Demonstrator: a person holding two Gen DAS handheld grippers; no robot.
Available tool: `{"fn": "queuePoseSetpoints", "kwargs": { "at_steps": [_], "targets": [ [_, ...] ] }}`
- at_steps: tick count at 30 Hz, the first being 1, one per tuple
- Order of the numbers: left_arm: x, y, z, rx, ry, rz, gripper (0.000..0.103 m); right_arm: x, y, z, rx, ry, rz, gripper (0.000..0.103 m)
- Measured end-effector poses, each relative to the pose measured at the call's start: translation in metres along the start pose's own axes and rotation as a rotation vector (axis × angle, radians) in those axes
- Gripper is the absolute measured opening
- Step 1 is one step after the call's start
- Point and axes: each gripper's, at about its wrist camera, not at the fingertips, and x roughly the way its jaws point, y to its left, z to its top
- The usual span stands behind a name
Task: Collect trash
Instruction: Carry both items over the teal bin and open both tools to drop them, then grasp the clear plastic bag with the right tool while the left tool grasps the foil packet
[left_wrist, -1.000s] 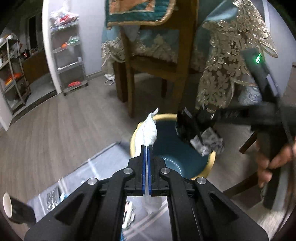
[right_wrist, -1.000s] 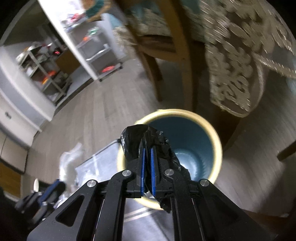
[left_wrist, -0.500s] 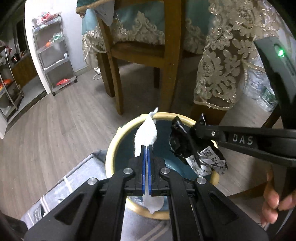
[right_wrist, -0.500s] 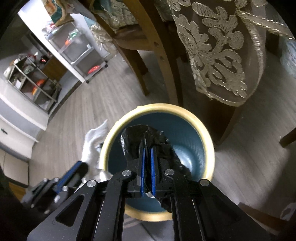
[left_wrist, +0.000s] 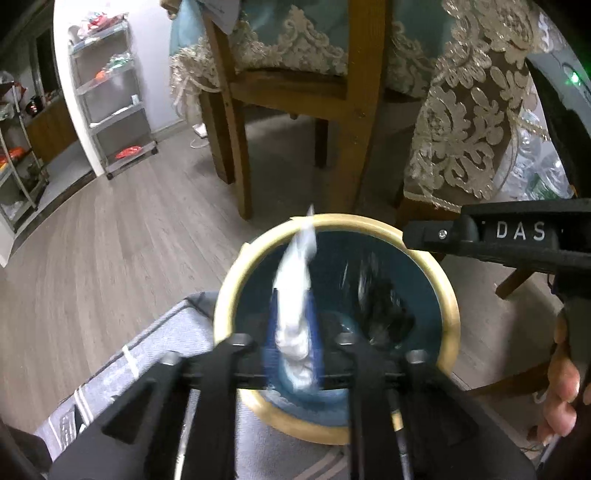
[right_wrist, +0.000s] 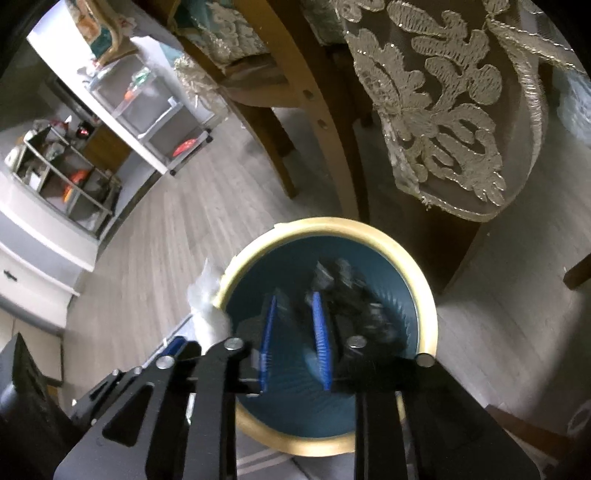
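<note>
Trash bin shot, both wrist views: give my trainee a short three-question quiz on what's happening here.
1. True or false: the black crumpled wrapper is already down inside the bin.
2. What sits between the blue pads of the left tool? A) a white tissue B) a bottle C) nothing
3. Fill in: the bin's rim is cream and its inside is ____.

Key:
1. True. The right tool has just been opening and nothing is between its pads.
2. A. The white tissue is there; the pads have just been opening.
3. Blue.
</note>
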Motion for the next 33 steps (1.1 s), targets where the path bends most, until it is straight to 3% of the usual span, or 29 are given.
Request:
{"fn": "queuePoseSetpoints", "kwargs": {
  "at_steps": [1, 4, 8, 13, 14, 15, 17, 25, 33],
  "targets": [
    [-0.005, 0.003, 0.000, -0.009, -0.015, 0.002, 0.043, -0.001, 0.002, 0.000, -0.005, -0.002, 0.002, 0.031],
    [-0.017, 0.010, 0.000, -0.024, -0.043, 0.014, 0.053, -0.003, 0.008, 0.001, -0.016, -0.007, 0.003, 0.039],
    [-0.033, 0.024, -0.006, -0.070, -0.058, 0.024, 0.059, -0.007, 0.018, 0.002, -0.014, -0.017, 0.014, 0.051],
    [-0.052, 0.039, -0.018, -0.094, -0.064, 0.055, 0.072, -0.020, 0.038, 0.000, -0.056, -0.029, 0.023, 0.054],
    [-0.058, 0.043, -0.020, -0.099, -0.071, 0.065, 0.074, -0.023, 0.041, 0.000, -0.064, -0.034, 0.020, 0.059],
    [-0.062, 0.046, -0.023, -0.105, -0.076, 0.073, 0.079, -0.028, 0.046, -0.001, -0.079, -0.048, 0.014, 0.078],
    [-0.074, 0.054, -0.027, -0.126, -0.084, 0.090, 0.084, -0.038, 0.053, -0.002, -0.101, -0.074, 0.004, 0.087],
    [-0.122, 0.081, -0.040, -0.169, -0.133, 0.115, 0.095, -0.067, 0.082, -0.008, -0.191, -0.114, -0.007, 0.095],
    [-0.171, 0.109, -0.061, -0.150, -0.160, 0.155, 0.097, -0.077, 0.107, -0.026, -0.315, -0.124, -0.050, 0.096]
  ]
}}
